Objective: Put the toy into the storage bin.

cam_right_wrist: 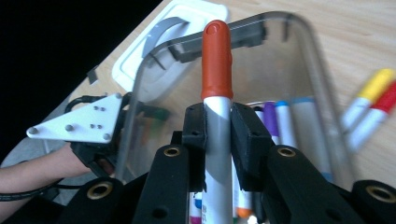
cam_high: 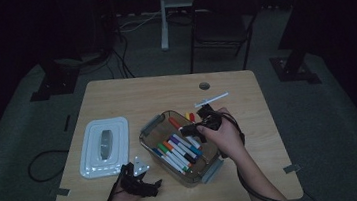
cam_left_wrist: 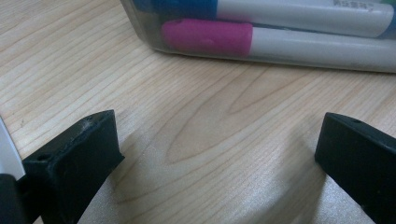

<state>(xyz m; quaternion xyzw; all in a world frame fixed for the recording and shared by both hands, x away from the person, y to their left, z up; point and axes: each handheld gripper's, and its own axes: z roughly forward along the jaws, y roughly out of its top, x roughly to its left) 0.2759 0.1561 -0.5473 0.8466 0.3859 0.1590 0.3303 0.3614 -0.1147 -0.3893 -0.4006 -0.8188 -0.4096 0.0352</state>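
Closest to the lens in the right hand-held gripper view is the right hand-held gripper [cam_right_wrist: 218, 126], its two black jaws clamped tight on the white barrel of an orange-capped marker [cam_right_wrist: 216, 65]. That marker stands up between the jaws, cap away from the camera, over the open clear container [cam_right_wrist: 306, 51]. In the high view the same hand-held gripper [cam_high: 195, 126] sits above the far right part of the container [cam_high: 149, 126], the person's right hand [cam_high: 225, 136] wrapped around its body and the forearm running in from the bottom edge, angled toward the far left.

Inside the container lie more markers [cam_high: 179, 150] with caps of several colours, side by side. Just beyond its far right rim, on the bench [cam_high: 130, 93], lie a yellow-capped marker [cam_high: 187, 115] and a red-capped marker [cam_high: 192, 116] close together, and farther off a white marker [cam_high: 211, 100] on its own.

At the near left corner of the container rests the left hand-held gripper [cam_high: 141, 171], held low over the bench by the left hand [cam_high: 123, 191], its grey three-cornered plate on top. Its own view shows the jaws spread wide with bare wood between them, nothing held, and a pink-capped marker [cam_left_wrist: 208, 37] seen through the container wall just ahead. A white lid [cam_high: 105, 146] lies flat on the bench to the left of the container.
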